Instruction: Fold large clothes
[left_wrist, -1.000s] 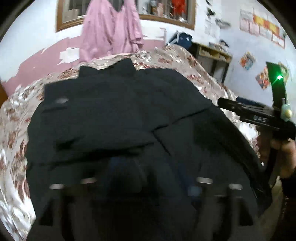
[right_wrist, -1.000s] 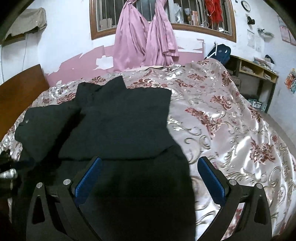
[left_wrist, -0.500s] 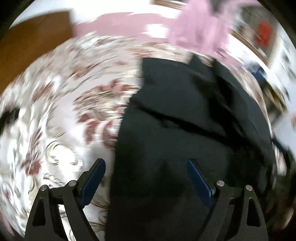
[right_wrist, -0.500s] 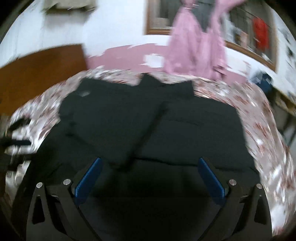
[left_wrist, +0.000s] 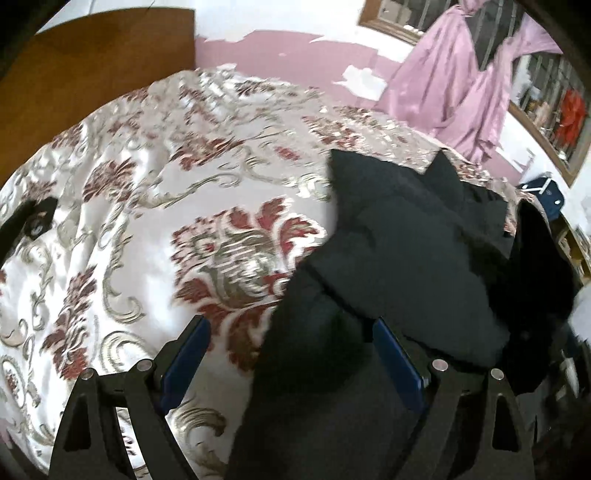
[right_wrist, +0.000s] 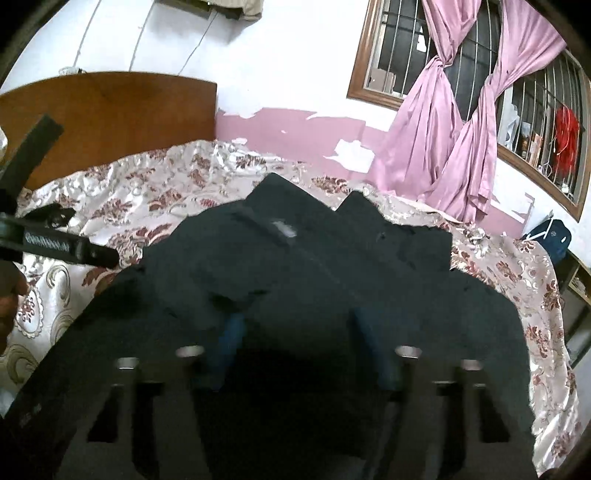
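Observation:
A large black garment (right_wrist: 314, 266) lies spread on a floral bedspread (left_wrist: 147, 206), its collar pointing toward the far wall. My left gripper (left_wrist: 290, 325) is open over the garment's left edge (left_wrist: 295, 332). Bedspread lies under its left pad and black cloth under its right pad. My right gripper (right_wrist: 299, 332) is blurred and hangs low over the garment's near middle. Its jaws are closing, with black cloth between the blue pads (right_wrist: 229, 343). I cannot make out whether they press on the cloth. The left tool's black body (right_wrist: 62, 249) shows at the left edge of the right wrist view.
A wooden headboard (right_wrist: 110, 110) stands at the far left. Pink curtains (right_wrist: 461, 129) hang at a barred window. A small black object (right_wrist: 55, 216) lies on the bedspread near the headboard. A blue bag (right_wrist: 550, 236) and shelves sit beyond the bed's right side.
Both hands swung left across the bed. The left gripper went from over the garment to its left edge. The right gripper came over the garment's middle and its jaws narrowed.

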